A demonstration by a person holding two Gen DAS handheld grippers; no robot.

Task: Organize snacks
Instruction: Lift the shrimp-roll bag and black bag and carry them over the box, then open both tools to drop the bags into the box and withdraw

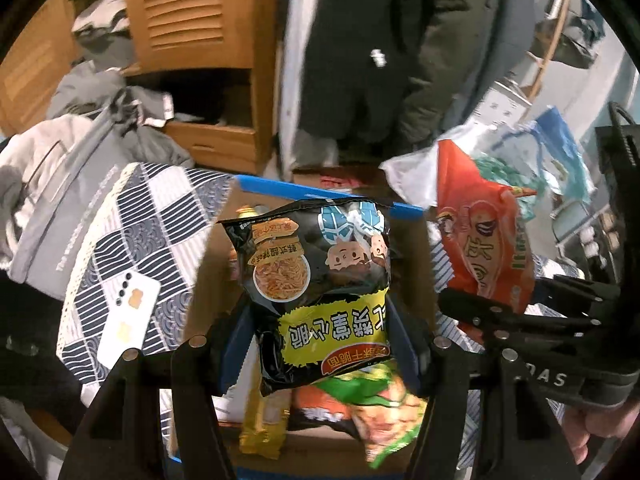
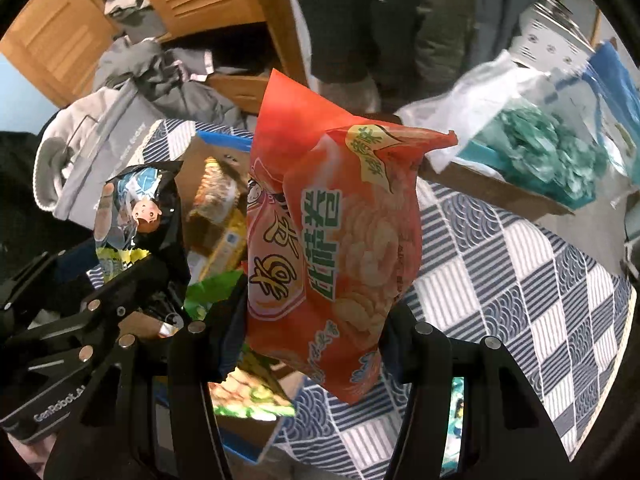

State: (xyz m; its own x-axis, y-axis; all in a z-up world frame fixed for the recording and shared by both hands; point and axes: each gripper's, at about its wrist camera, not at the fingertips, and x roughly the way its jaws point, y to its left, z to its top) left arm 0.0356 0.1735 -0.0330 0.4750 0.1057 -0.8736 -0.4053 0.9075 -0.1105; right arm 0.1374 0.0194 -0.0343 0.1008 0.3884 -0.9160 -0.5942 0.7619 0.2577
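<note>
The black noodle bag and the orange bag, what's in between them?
Nothing touches between them. In the left wrist view, the black noodle bag and orange bag hang apart, with the cardboard box edge behind the gap.

A lived-in bedroom in a home: a bed spread with a blue-and-white checked quilt (image 2: 520,280) fills the foreground, a white phone (image 1: 128,316) lying on it. Grey clothing (image 1: 80,152) is heaped at the bed's edge, before a wooden wardrobe (image 1: 196,12) with louvred doors and an open lower drawer. Dark coats (image 1: 392,48) hang beside it. A cardboard box (image 1: 208,264) of packaged snacks sits on the quilt, and a clear plastic bag (image 2: 520,128) of teal items rests on another box nearby.
</note>
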